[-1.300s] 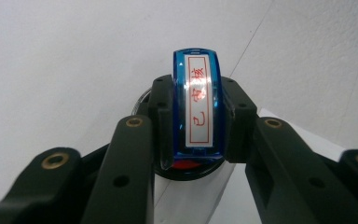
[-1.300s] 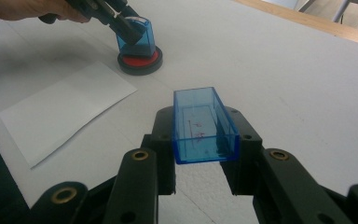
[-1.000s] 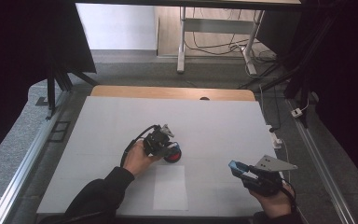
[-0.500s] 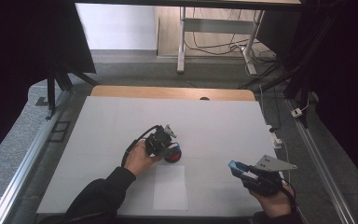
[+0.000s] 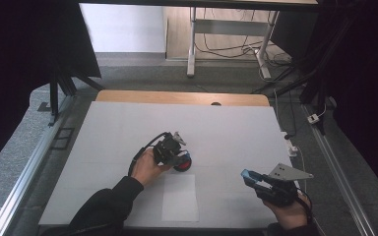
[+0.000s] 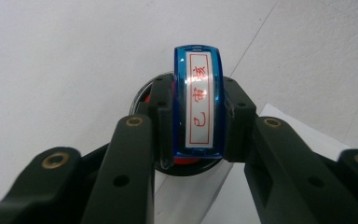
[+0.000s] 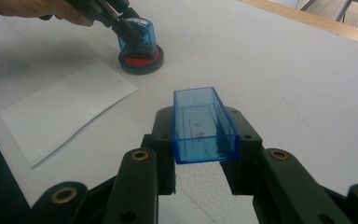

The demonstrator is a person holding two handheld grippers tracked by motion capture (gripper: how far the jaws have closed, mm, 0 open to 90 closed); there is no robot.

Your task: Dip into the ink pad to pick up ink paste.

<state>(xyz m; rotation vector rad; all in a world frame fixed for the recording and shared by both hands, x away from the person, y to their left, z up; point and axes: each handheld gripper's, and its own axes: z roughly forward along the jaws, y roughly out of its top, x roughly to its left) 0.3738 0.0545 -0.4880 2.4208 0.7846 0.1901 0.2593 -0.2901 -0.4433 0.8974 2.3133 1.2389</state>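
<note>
My left gripper (image 6: pixel 198 119) is shut on a blue see-through stamp (image 6: pixel 198 107) that bears a white label with red characters. The stamp stands upright on a round black ink pad (image 5: pixel 183 163) with a red face, near the middle of the white table (image 5: pixel 128 123). In the right gripper view the same stamp (image 7: pixel 137 35) rests on the ink pad (image 7: pixel 141 60), with the left gripper (image 7: pixel 126 25) reaching in from the top left. My right gripper (image 7: pixel 200 140) is shut on the stamp's hollow blue cap (image 7: pixel 204 126), held above the table at the front right (image 5: pixel 251 177).
A white sheet of paper (image 5: pixel 179 196) lies flat near the front edge, between the two hands; the paper (image 7: pixel 65 107) is just in front of the ink pad. A wooden strip (image 5: pixel 182 97) borders the table's far edge. Metal rails run along both sides.
</note>
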